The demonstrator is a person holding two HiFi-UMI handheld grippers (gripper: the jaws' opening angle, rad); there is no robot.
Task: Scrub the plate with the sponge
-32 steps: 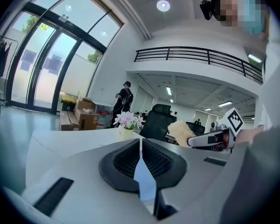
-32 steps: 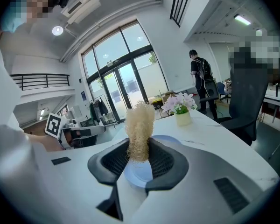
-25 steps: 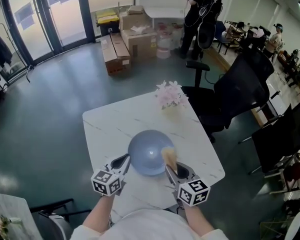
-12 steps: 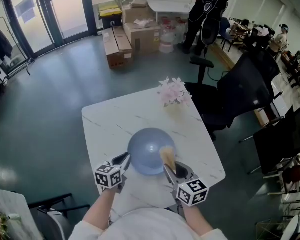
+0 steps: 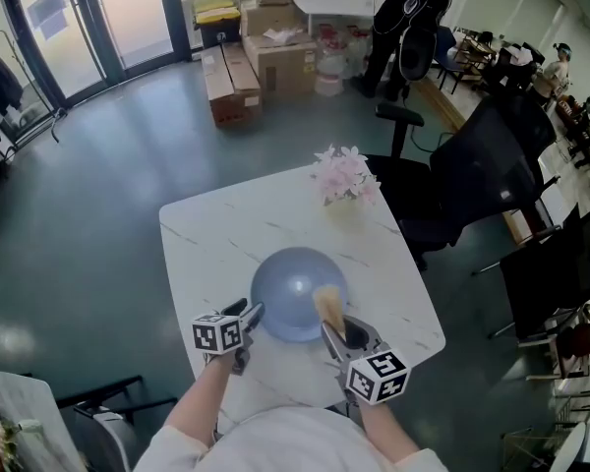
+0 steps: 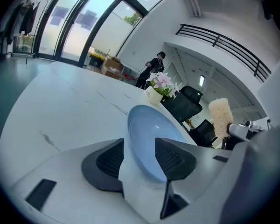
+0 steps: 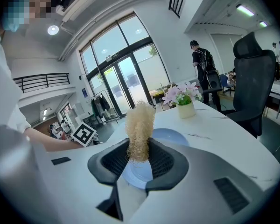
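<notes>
Two tools work at the near edge of the counter [image 5: 216, 234]. The left tool [image 6: 139, 149] has just been opening its jaws. They stand released and wide, with the near rim of the blue plate [image 6: 149, 129] in the gap but neither pad pressing on it, so nothing steadies the plate. The right tool [image 7: 139, 158] is clenched on the pale, fibrous sponge [image 7: 140, 125], whose tuft stands up past the jaws over the plate's near right part. Whether it touches the surface I cannot tell. Just beyond, the plate lies flat on the counter, with no suds or marks in its bowl. By my judgement the sponge is in hand and at the plate, while wiping across its face is left. Farther off, a pot of pink flowers [image 5: 342, 180] stands near the far edge.
</notes>
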